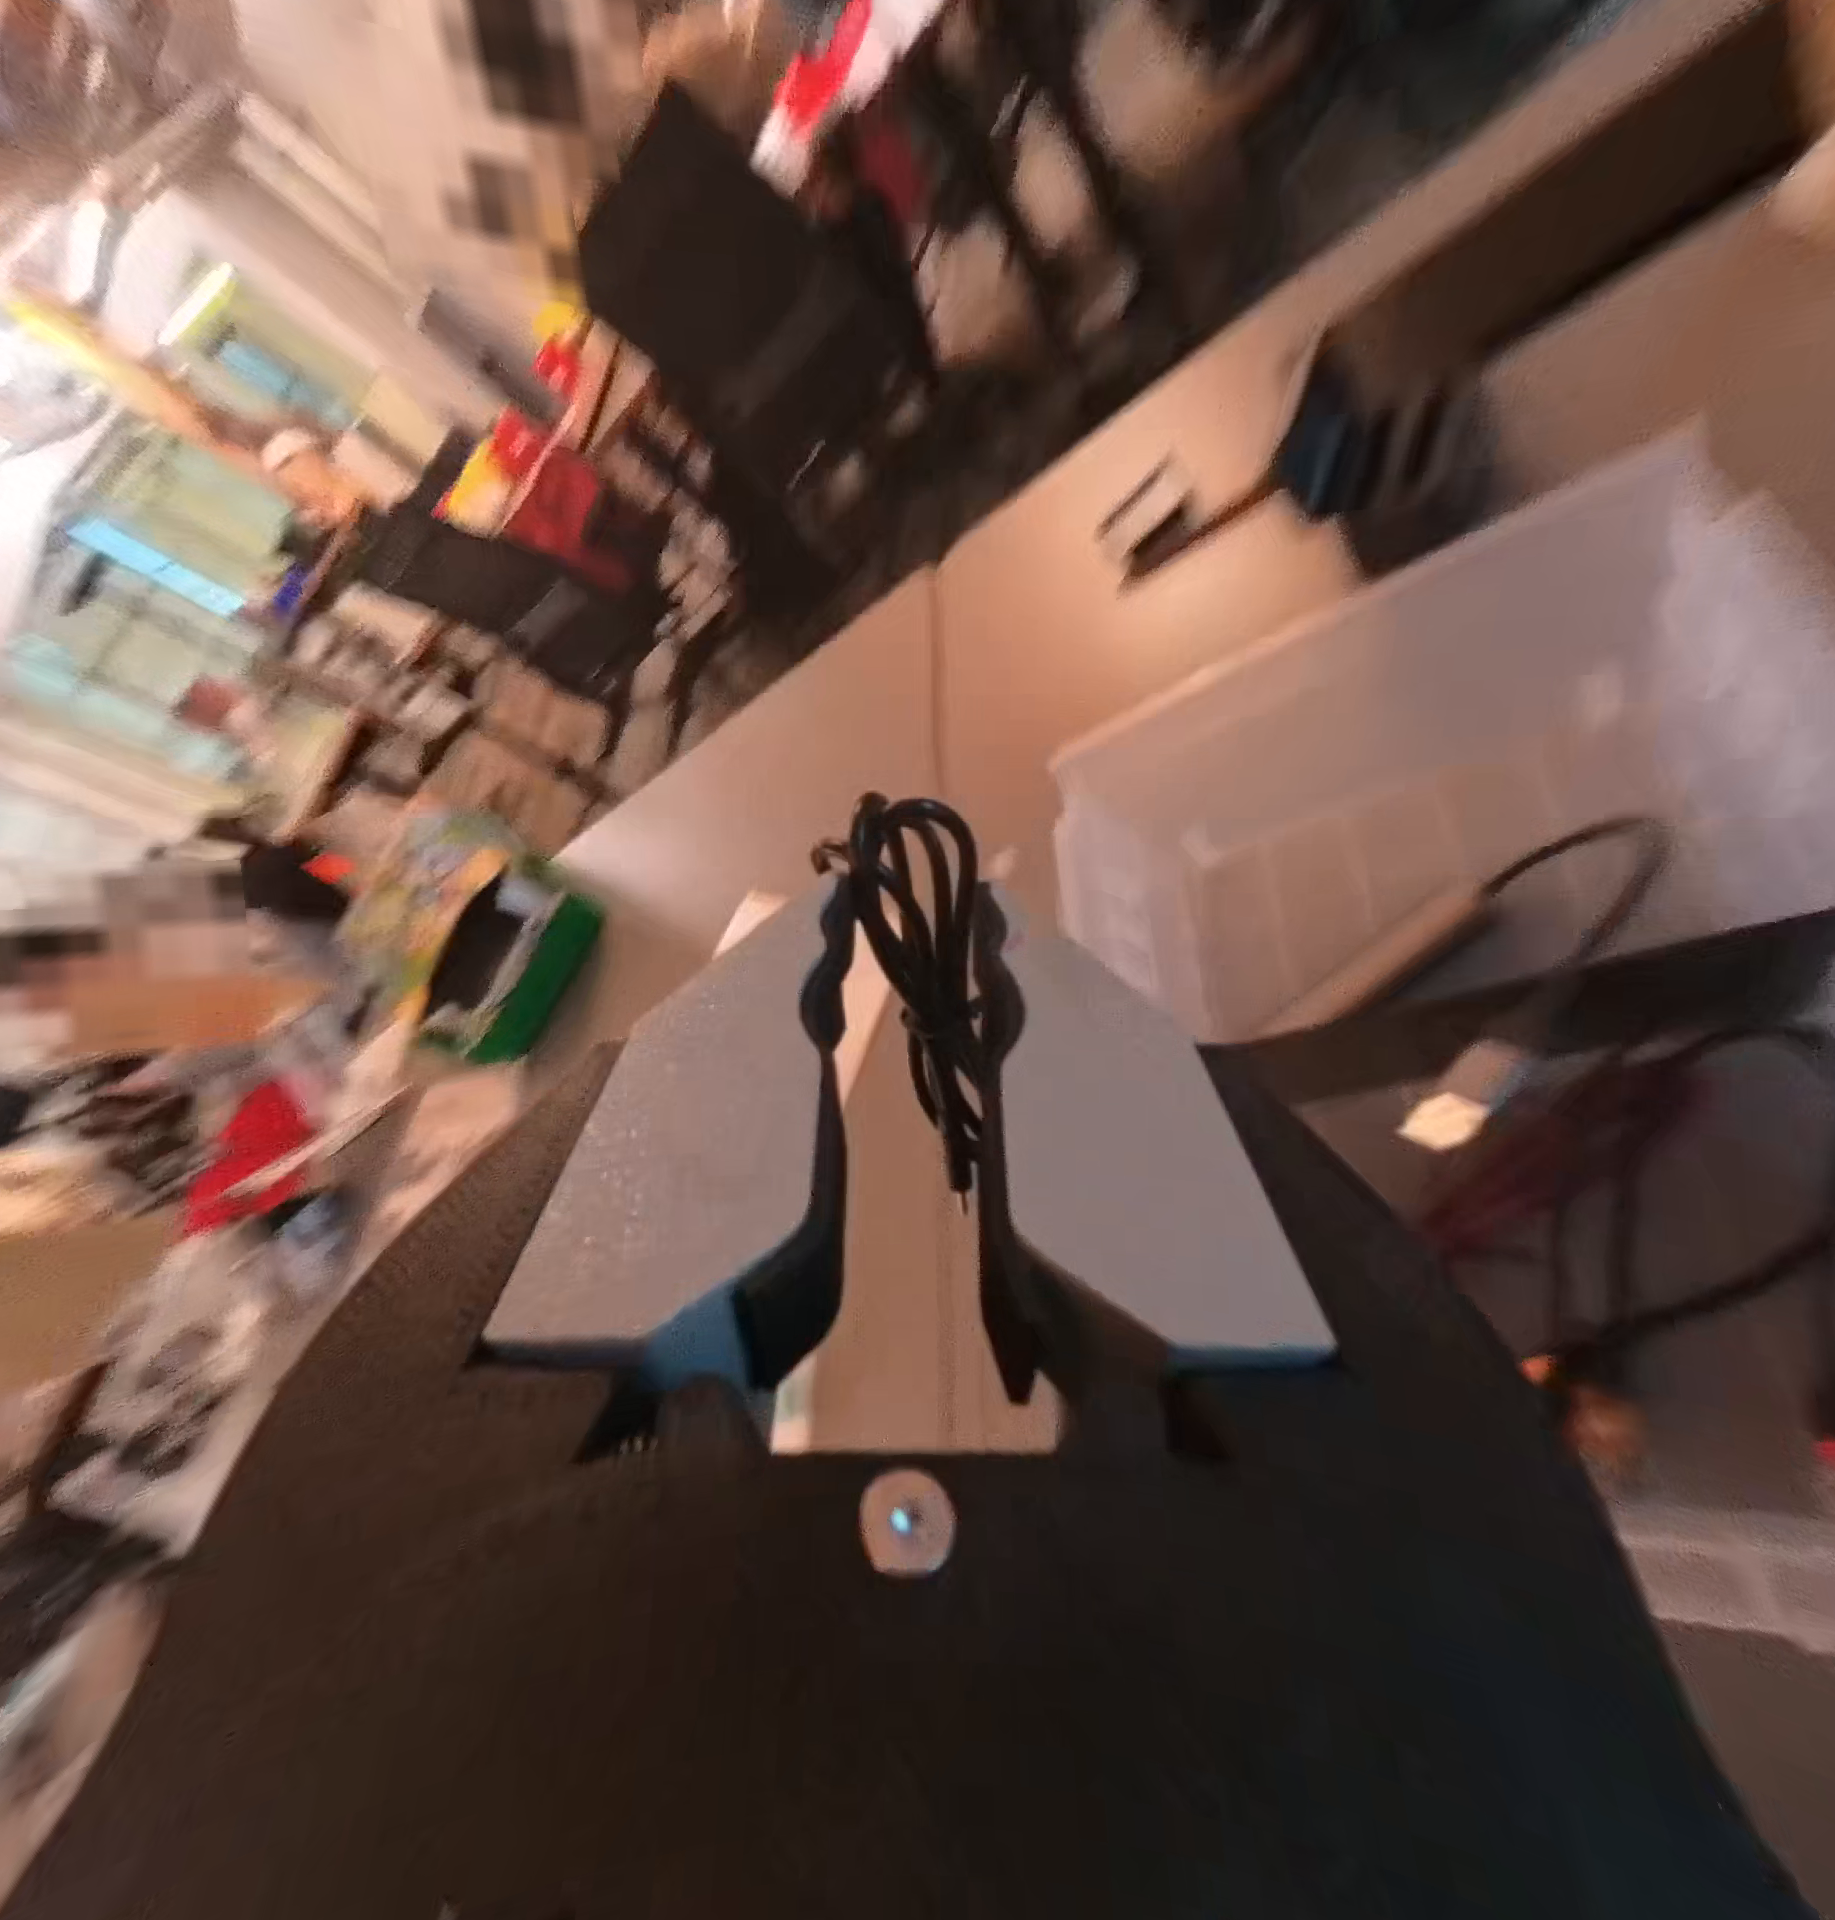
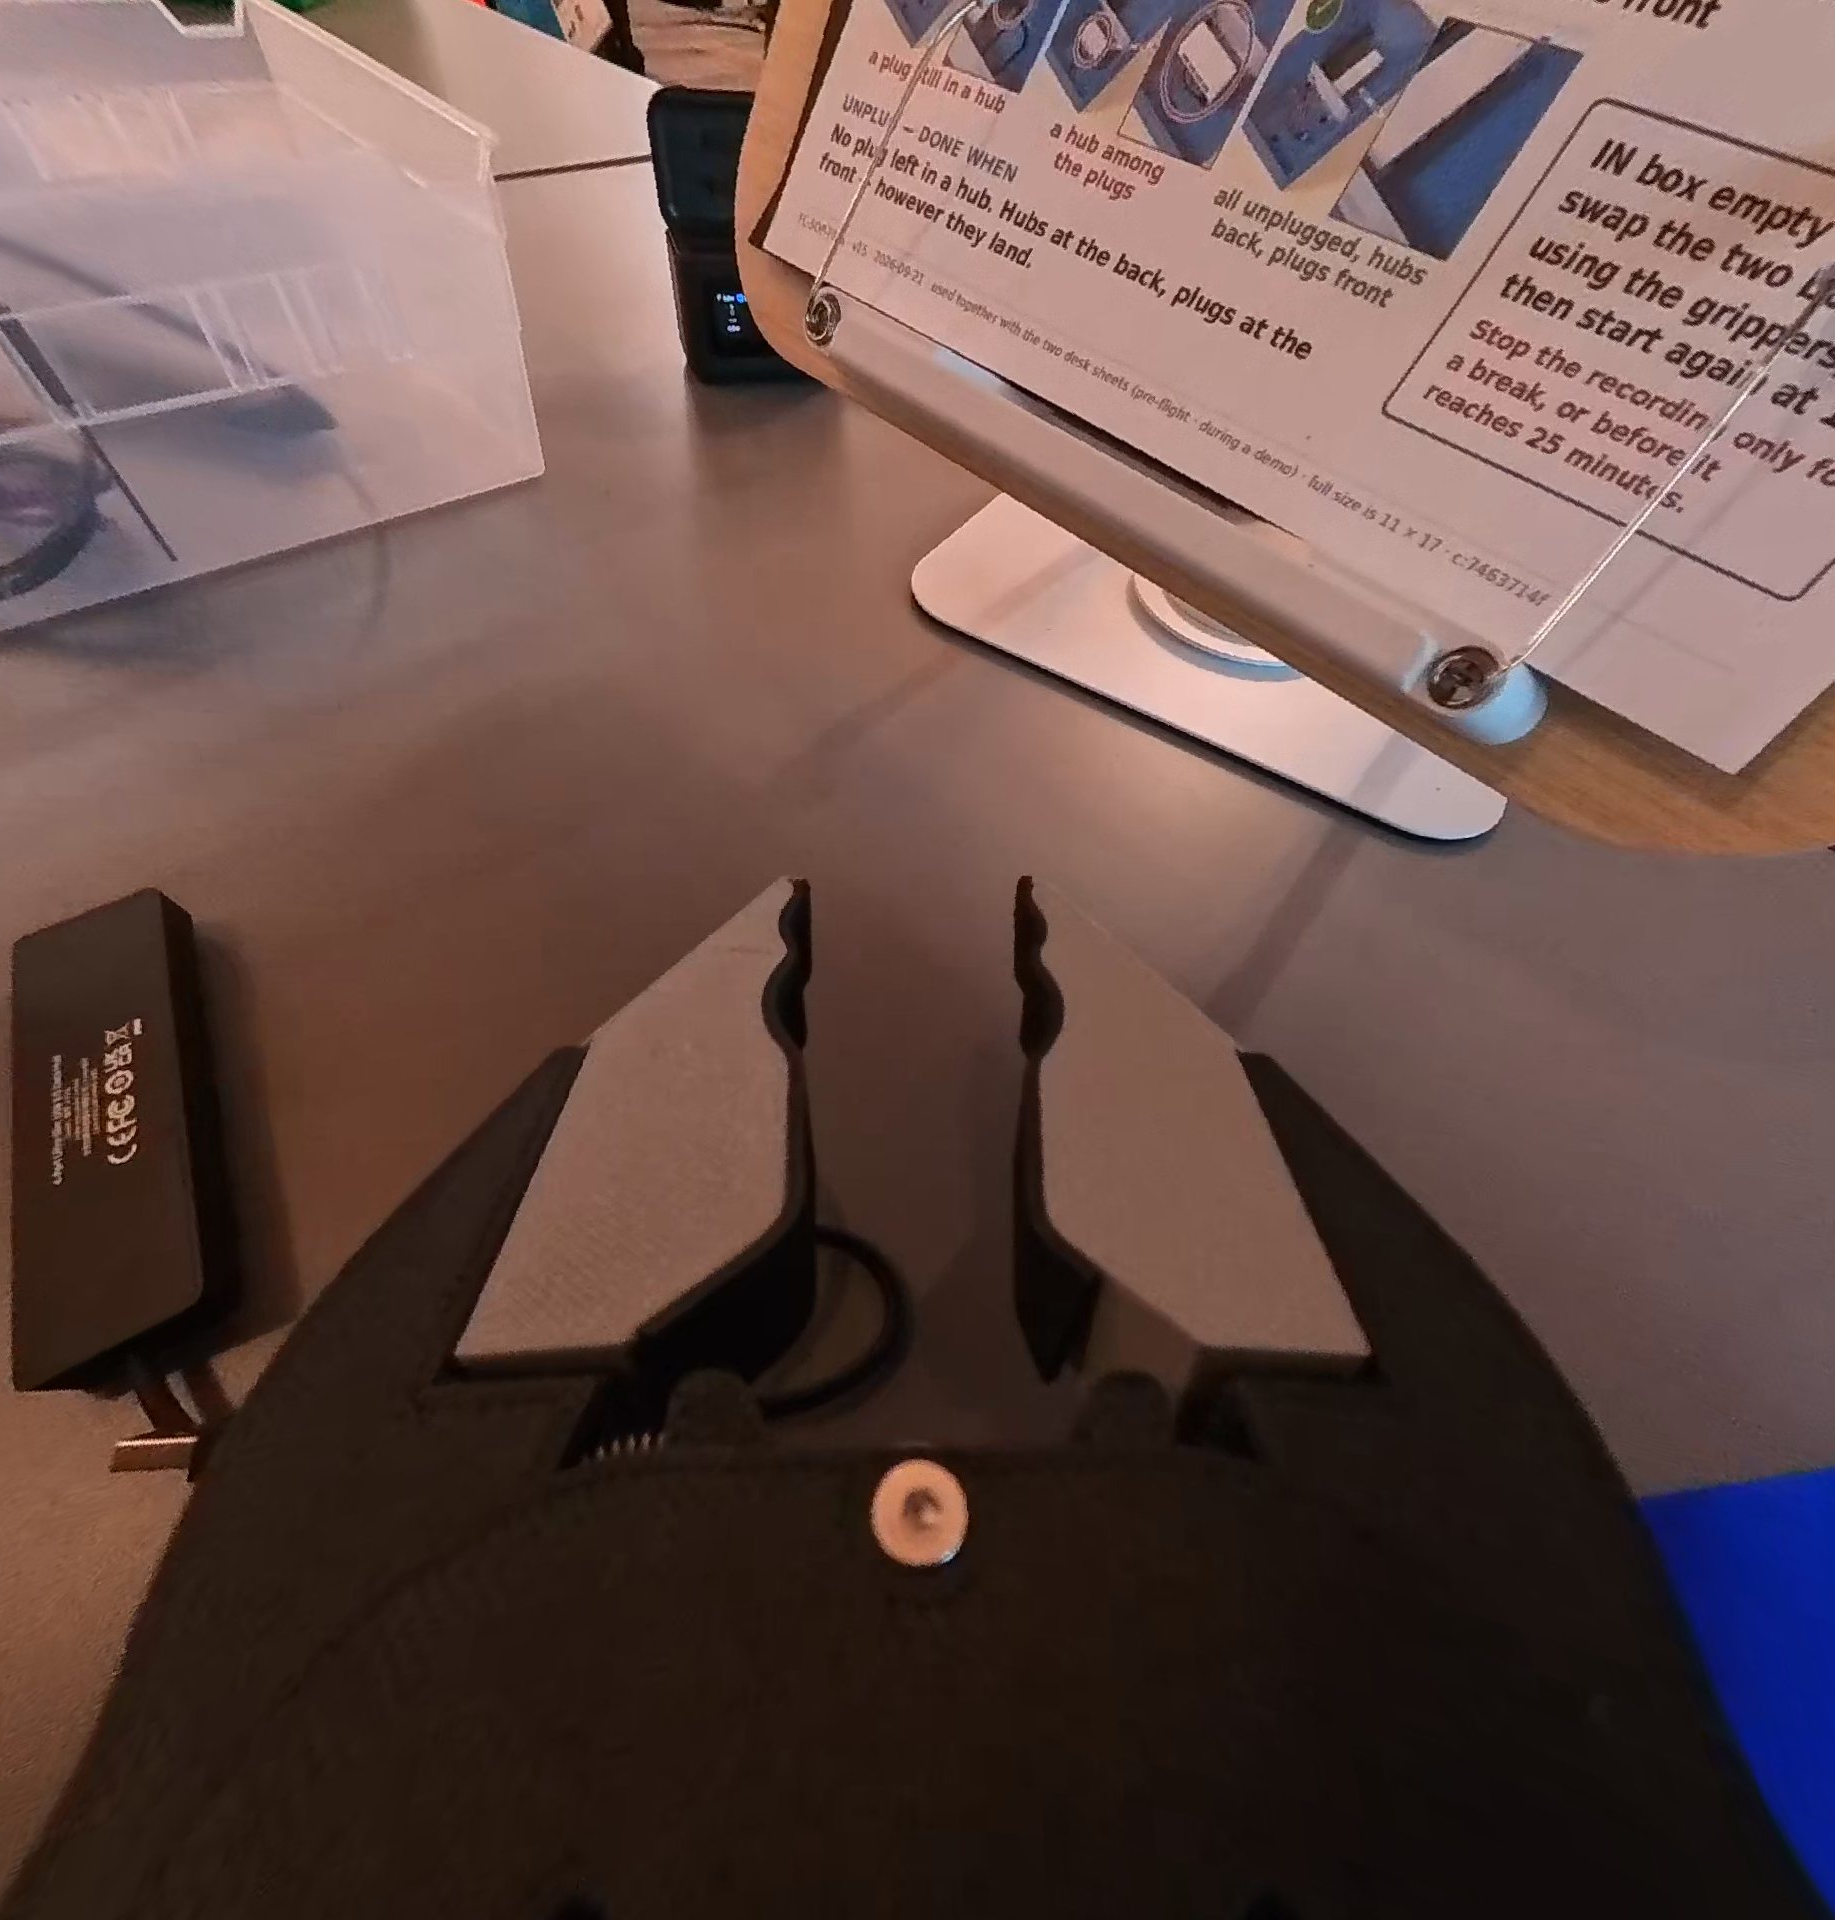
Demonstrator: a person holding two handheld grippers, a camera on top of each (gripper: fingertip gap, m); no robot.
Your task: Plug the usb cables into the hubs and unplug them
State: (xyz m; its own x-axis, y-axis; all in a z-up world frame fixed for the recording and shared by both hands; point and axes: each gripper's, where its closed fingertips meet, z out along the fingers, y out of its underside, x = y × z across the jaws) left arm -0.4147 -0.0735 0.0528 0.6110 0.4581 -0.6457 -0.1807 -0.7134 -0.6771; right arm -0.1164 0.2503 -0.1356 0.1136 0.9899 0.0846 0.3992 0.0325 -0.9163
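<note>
Left wrist view: tongs tilted, pinching bundled black cable.

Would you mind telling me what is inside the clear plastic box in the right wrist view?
Inside the clear plastic box, a dark coiled cable and clear dividers show; the frosted walls blur everything else.

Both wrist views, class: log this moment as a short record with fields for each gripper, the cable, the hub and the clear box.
left gripper: jaws shut on black cable, raised off the table
right gripper: jaws open, empty
hub: black, flat on grey table, left of right gripper
clear box: back left
</note>
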